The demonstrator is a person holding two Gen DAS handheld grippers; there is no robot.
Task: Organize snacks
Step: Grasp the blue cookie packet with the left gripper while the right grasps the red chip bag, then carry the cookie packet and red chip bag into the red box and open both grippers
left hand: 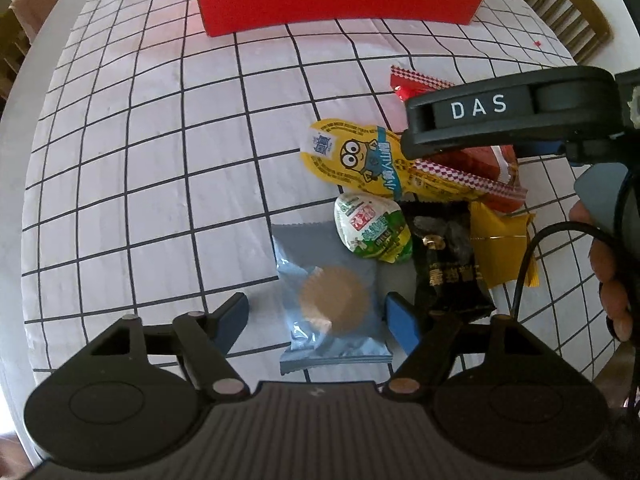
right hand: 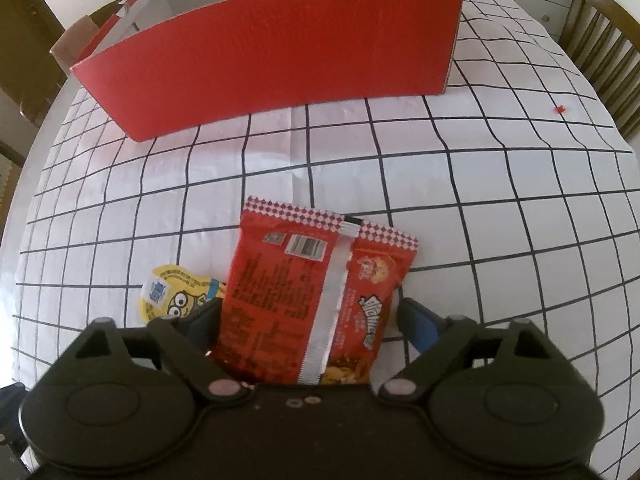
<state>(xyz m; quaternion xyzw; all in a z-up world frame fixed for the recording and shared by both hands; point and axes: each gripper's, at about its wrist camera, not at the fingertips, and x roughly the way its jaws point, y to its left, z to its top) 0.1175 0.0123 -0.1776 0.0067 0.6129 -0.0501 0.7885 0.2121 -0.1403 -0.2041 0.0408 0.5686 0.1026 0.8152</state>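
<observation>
A pile of snacks lies on the checked tablecloth (left hand: 160,160). My left gripper (left hand: 320,318) points down over a blue packet (left hand: 332,304) holding a round biscuit. The packet lies between the blue pads; the right pad is at its edge and the left pad stands clear, so the gripper is open. My right gripper (right hand: 310,322) straddles a red snack bag (right hand: 304,296), open, with a thin gap at the right pad. From the left wrist view one of its black fingers (left hand: 460,136) hovers over that red bag (left hand: 480,168). A red box (right hand: 272,52) stands behind.
Beside the blue packet lie a yellow cartoon packet (left hand: 360,160), a green-and-white packet (left hand: 374,228), a black packet (left hand: 448,264) and a yellow wrapper (left hand: 500,248). A person's hand (left hand: 612,280) and a cable are at the right. A wooden chair (right hand: 608,40) stands beyond the table edge.
</observation>
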